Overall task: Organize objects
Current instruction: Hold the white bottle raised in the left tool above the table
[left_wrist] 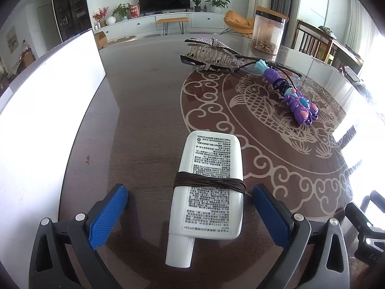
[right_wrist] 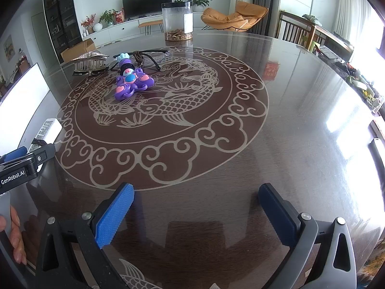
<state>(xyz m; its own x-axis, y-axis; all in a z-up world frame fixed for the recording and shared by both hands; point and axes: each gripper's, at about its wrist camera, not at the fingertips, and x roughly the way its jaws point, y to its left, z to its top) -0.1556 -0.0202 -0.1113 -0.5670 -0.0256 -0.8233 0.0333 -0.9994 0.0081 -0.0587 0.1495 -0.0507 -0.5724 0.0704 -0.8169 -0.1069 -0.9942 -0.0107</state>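
At nine o'clock in the left wrist view we see a white board [left_wrist: 50, 110] standing on edge along the table's [left_wrist: 149, 110] left side, its near corner close to the left gripper [left_wrist: 190, 209]. That gripper's jaws are spread wide, and the white bottle [left_wrist: 209, 183] lies flat between them, cap toward us, a dark cord wound round its middle, with neither pad touching it. Toward one o'clock lie a jewelled hair clip [left_wrist: 209, 53], dark-framed glasses [left_wrist: 264, 62] and a purple toy [left_wrist: 300, 106], bunched together, with a clear jar [left_wrist: 268, 32] beyond near the far edge. In the right wrist view, the right gripper [right_wrist: 196, 214] hangs with its jaws wide and nothing between them; bare glass runs from twelve round to three o'clock, out to the table's curved rim.
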